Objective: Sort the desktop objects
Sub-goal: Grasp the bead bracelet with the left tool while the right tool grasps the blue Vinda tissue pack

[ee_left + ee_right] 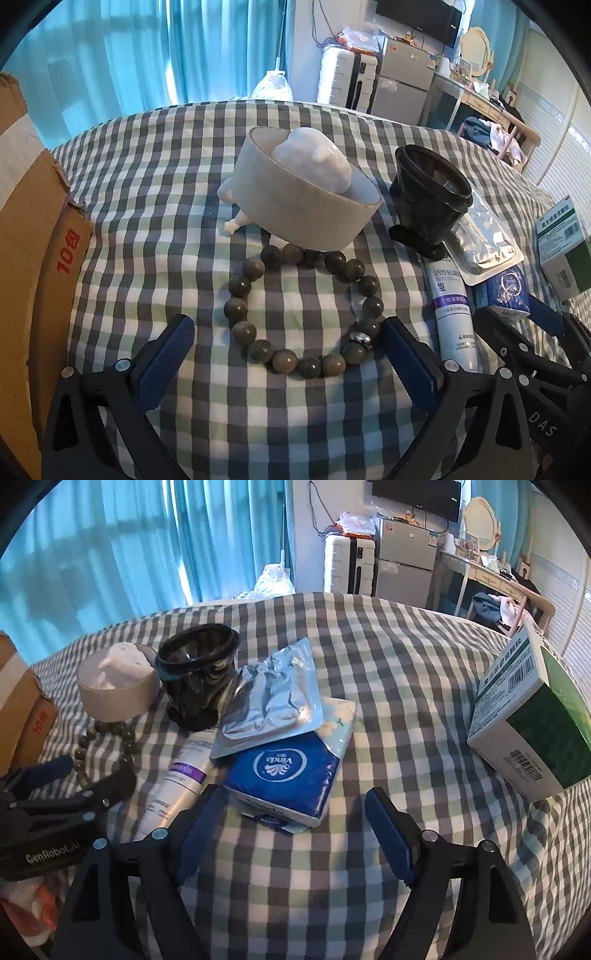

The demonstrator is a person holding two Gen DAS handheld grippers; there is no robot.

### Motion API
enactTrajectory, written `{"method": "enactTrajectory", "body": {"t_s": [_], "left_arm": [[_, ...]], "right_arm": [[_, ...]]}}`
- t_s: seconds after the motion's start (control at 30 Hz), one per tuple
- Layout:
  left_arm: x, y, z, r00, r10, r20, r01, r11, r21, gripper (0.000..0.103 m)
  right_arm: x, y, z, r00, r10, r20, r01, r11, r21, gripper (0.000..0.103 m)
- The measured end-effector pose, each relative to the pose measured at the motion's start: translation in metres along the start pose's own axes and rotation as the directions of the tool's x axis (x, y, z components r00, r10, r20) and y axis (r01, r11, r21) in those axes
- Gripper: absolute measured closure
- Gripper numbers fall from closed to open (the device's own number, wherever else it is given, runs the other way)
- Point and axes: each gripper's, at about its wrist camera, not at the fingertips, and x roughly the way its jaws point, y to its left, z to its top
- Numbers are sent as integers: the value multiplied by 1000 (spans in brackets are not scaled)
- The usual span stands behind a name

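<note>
Nearest the left camera: bracelet (303,314) lying flat on the checked cloth (147,177), its near arc sitting between the left gripper (288,350), jaws standing wide and gripping nothing. Nearest the right camera: tissue pack (288,775) lying under the foil pouch (273,698), just ahead of the right gripper (291,830), also gaping and empty. Probably best: lowering squarely, pinching one bead strand rather than the whole ring, closing slowly, keeping clear of the tape roll (306,192) and tube (452,314).

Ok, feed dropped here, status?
Left gripper open around dark bead bracelet. Right gripper open at blue tissue pack; silver foil pouch atop it.
</note>
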Motion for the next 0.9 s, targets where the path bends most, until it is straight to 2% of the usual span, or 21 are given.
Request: {"method": "enactTrajectory", "body": {"t_s": [0.03, 0.17, 0.2, 0.23, 0.27, 0.3, 0.33, 0.4, 0.5, 0.63, 0.7, 0.9], "left_arm": [[-3, 0, -2, 1000, 1, 3, -1, 1000, 0, 3], [-5, -5, -2, 1000, -1, 9, 1, 999, 36, 15], [-7, -6, -2, 1000, -11, 11, 10, 999, 44, 22], [-6, -9, 2, 1000, -18, 12, 17, 999, 49, 29], [-6, -12, 4, 999, -32, 6, 31, 998, 54, 33], [-7, -11, 6, 999, -45, 3, 45, 997, 58, 43], [-9, -11, 6, 998, -69, -4, 69, 996, 63, 58], [-10, -12, 11, 994, -104, -20, 105, 992, 69, 72], [-16, -12, 11, 993, -110, -42, 113, 990, 83, 74], [-28, -4, 2, 988, -134, -71, 137, 990, 44, 75], [-36, -1, -2, 988, -140, -69, 143, 989, 39, 80], [-70, 7, -16, 980, -194, -47, 195, 981, 0, 81]], "right_arm": [[0, 1, 0, 1000, -2, -1, 2, 1000, 7, 19], [8, 0, 8, 1000, -27, -4, 27, 999, 25, 19], [9, -1, 9, 1000, -27, 1, 27, 999, 29, 20], [9, -2, 10, 1000, -17, 8, 16, 999, 39, 32], [8, -3, 11, 1000, -16, 14, 16, 999, 44, 51], [8, -4, 11, 1000, -26, 16, 25, 999, 44, 51], [7, -6, 12, 1000, -19, 16, 18, 999, 47, 51], [3, -14, 13, 1000, 8, 17, -10, 997, 75, 51], [-1, -21, 14, 1000, 10, 14, -11, 996, 93, 53], [-13, -28, 7, 1000, 21, 1, -21, 992, 128, 54], [-22, -30, 0, 1000, 27, -3, -26, 988, 152, 54], [-58, -32, -12, 999, 43, 16, -45, 981, 188, 54]]}}
